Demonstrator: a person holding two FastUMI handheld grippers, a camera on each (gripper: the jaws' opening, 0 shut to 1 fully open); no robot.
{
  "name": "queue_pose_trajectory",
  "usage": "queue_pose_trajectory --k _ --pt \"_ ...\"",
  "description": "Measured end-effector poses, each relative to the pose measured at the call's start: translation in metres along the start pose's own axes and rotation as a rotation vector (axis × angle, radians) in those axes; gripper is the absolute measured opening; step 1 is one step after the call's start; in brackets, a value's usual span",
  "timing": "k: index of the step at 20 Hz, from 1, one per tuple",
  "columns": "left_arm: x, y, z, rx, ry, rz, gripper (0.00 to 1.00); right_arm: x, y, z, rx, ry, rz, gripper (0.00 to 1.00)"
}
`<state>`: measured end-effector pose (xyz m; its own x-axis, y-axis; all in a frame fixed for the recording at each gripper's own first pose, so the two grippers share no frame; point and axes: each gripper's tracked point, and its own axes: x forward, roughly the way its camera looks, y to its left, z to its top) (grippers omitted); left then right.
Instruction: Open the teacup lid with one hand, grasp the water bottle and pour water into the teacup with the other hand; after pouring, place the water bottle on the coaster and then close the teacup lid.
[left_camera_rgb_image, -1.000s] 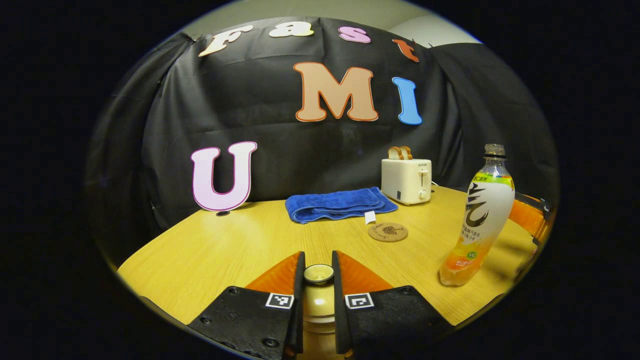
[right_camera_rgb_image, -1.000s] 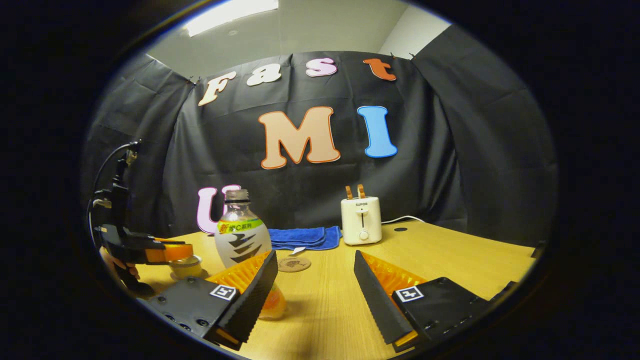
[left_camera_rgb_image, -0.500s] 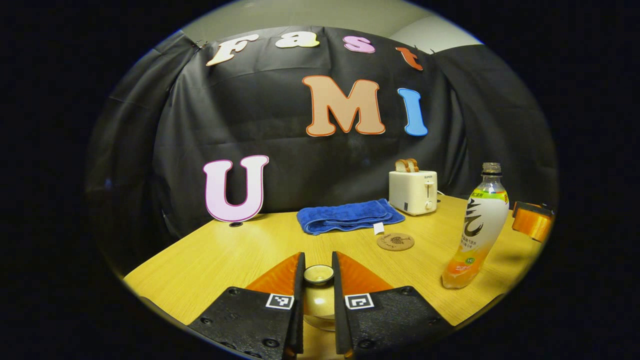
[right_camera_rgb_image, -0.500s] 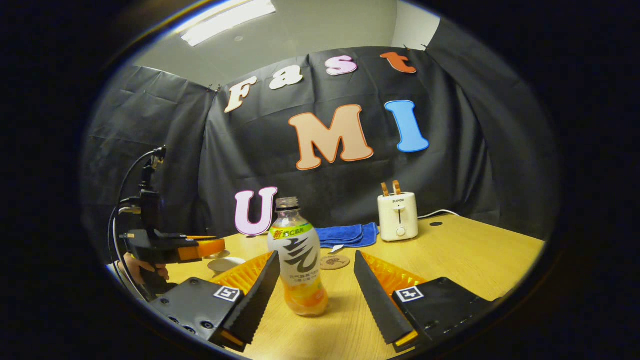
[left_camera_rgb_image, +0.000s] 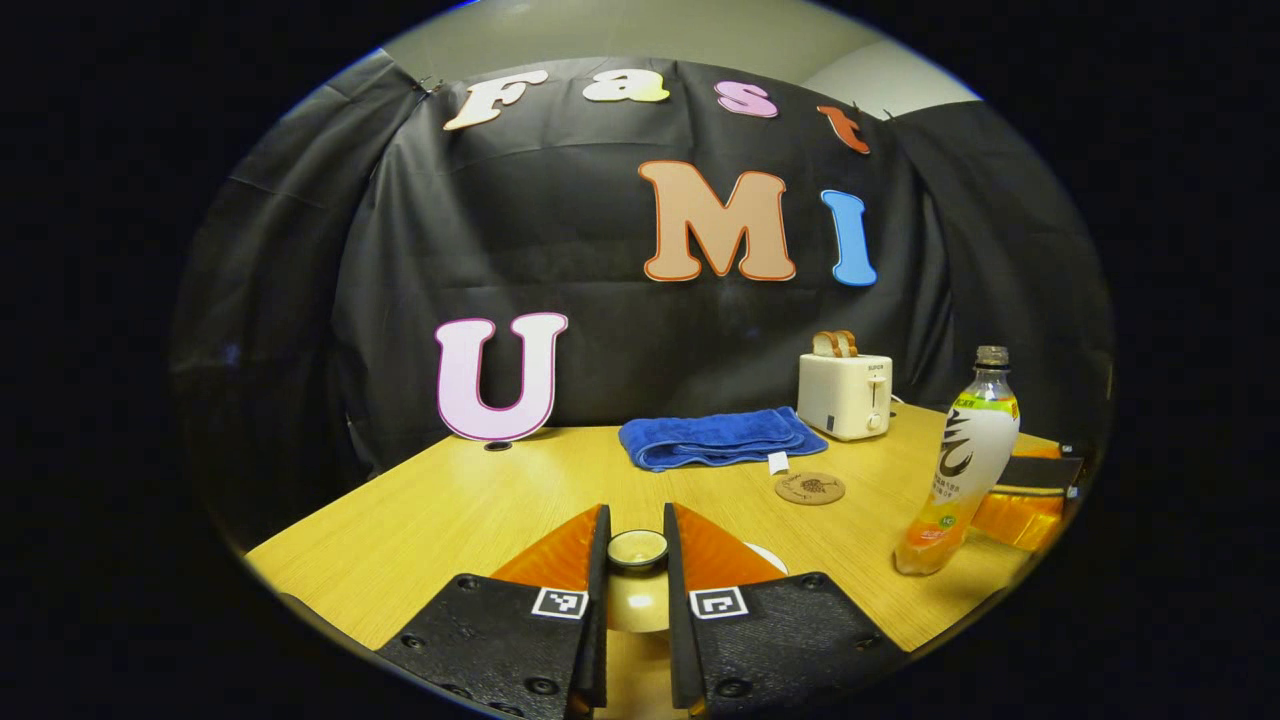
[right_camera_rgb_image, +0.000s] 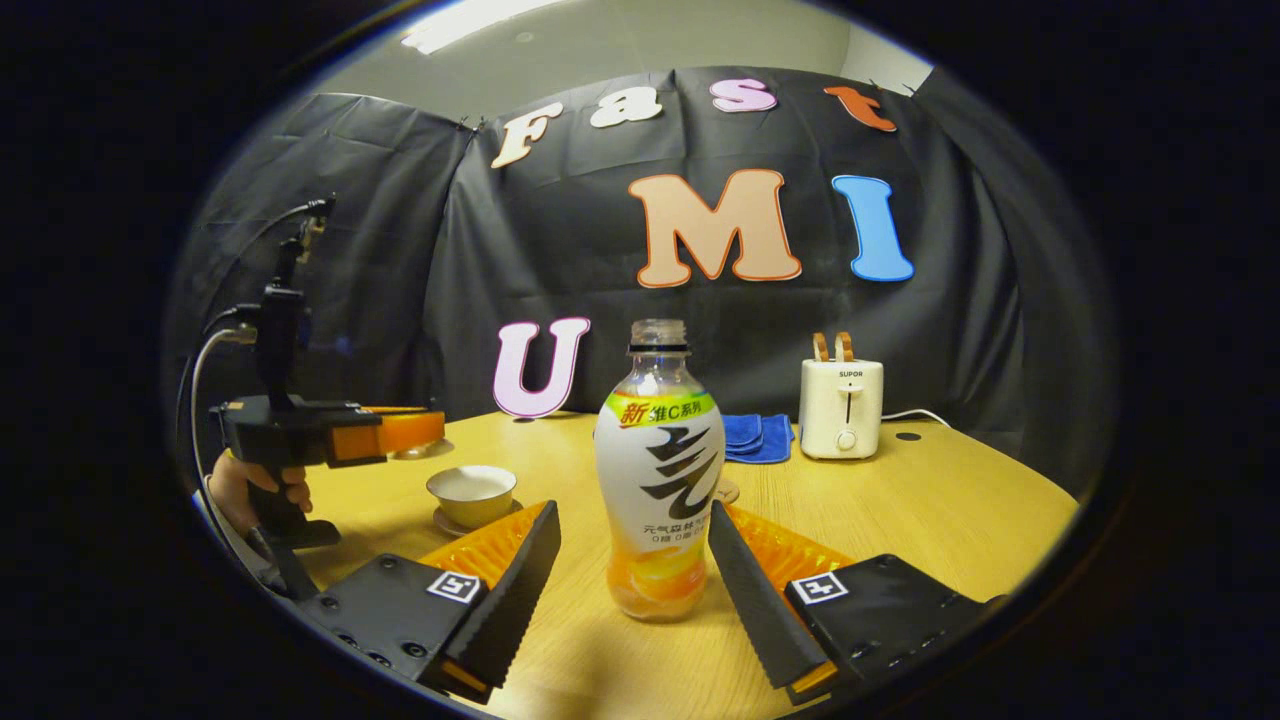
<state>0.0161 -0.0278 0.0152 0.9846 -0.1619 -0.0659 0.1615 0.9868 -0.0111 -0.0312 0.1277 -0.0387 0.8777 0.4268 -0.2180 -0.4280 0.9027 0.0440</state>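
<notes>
Left gripper view: left gripper (left_camera_rgb_image: 636, 560) held level above the table (left_camera_rgb_image: 450, 510), fingers clamped on the lid (left_camera_rgb_image: 637, 548) knob. Right gripper view: right gripper (right_camera_rgb_image: 630, 560) level, jaws wide apart, bottle (right_camera_rgb_image: 659, 470) upright between them, untouched. Uncovered teacup (right_camera_rgb_image: 471, 493) sits left; a hand (right_camera_rgb_image: 262, 490) grips the left gripper's handle.

Dim booth lit by a ceiling light (right_camera_rgb_image: 470, 18); soft shadows on the glossy surface (right_camera_rgb_image: 900, 500); fisheye bending at edges.

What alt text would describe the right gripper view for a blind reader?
The right gripper is open around an upright water bottle on a wooden table. At left, the left gripper holds the lid above an uncovered teacup; a toaster stands behind.
</notes>
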Motion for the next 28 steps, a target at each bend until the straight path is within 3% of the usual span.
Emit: queue_pose_trajectory --k 10,11,14,15,17,21,28 --pt "0.0 0.012 0.003 -0.042 -0.009 0.005 0.22 0.026 -0.005 -0.017 -0.024 0.1 -0.076 0.96" --pt "0.0 0.013 0.003 -0.042 -0.009 0.006 0.22 0.029 -0.007 -0.019 -0.026 0.11 -0.084 0.94" --pt "0.001 0.014 0.002 -0.052 -0.009 0.003 0.22 0.032 -0.005 -0.022 -0.042 0.129 -0.088 0.74" --pt "0.002 0.016 0.002 -0.053 -0.008 0.004 0.22 0.032 -0.003 -0.02 -0.058 0.132 -0.089 0.73" --pt "0.001 0.019 0.0 -0.059 -0.005 0.007 0.22 0.034 -0.006 -0.018 -0.104 0.137 -0.1 0.64" --pt "0.0 0.027 -0.001 -0.075 -0.004 0.018 0.22 0.037 -0.011 -0.015 -0.232 0.15 -0.123 0.65" --pt "0.001 0.033 -0.003 -0.102 0.001 0.024 0.22 0.048 -0.022 -0.005 -0.559 0.142 -0.18 0.66"
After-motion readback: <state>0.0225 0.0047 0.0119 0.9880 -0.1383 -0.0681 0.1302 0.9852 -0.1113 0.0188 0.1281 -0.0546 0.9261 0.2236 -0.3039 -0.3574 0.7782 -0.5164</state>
